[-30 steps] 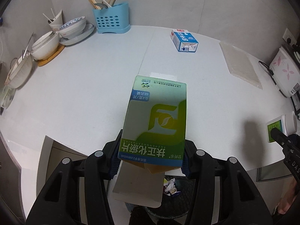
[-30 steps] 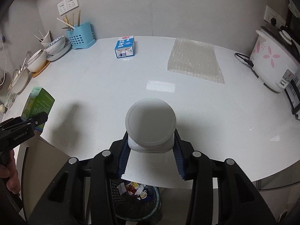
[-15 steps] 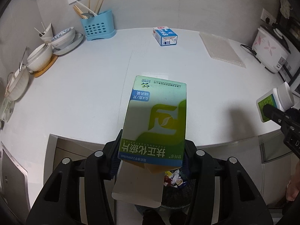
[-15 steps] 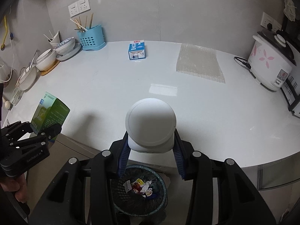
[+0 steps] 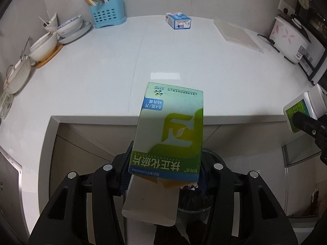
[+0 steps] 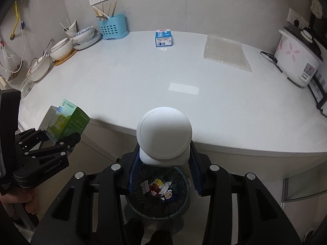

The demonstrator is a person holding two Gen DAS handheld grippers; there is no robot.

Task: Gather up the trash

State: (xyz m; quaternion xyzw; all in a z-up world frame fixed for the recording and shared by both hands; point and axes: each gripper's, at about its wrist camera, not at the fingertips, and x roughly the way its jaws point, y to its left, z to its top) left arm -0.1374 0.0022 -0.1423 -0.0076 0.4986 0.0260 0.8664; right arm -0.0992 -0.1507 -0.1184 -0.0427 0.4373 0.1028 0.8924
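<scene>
Left wrist view. Left claw [image 5: 165,175] clamped on a green medicine box [image 5: 169,132], flaps loose at the near end; the box stood up past the fingertips, tilted toward the counter [image 5: 98,77]. Below and just behind the claw — a dark waste bin [image 5: 194,206], mostly hidden by the box. Far to the claw's right, at the picture edge, the right claw [image 5: 304,120] carried a white bottle [image 5: 300,110] with a green label. Beyond the fingertips, at the counter's back: a blue-and-white carton [image 5: 178,20]; to its right a bubble-wrap sheet [image 5: 237,34].

Right wrist view. Right claw [image 6: 163,161] gripped the white bottle [image 6: 164,134] at its sides, cap facing the lens. The mesh waste bin [image 6: 157,196] lay directly below the fingertips on the floor, wrappers already in it. To the claw's left, the left claw [image 6: 61,134] and the green box [image 6: 67,120] hung beside the counter's edge, short of the bin.

Handling note, as judgement: the bottle looked ready to drop — part the fingers while centred over the opening. The box likely needs carrying rightward over the rim first; its loose flaps could snag the pads.

Surface and room. White glossy counter [image 6: 143,77] with one ceiling reflection; stacked bowls [image 6: 81,36] and a blue utensil holder [image 6: 112,28] far left of the claw, a flowered rice cooker [image 6: 296,57] far right; grey wall with sockets behind.
</scene>
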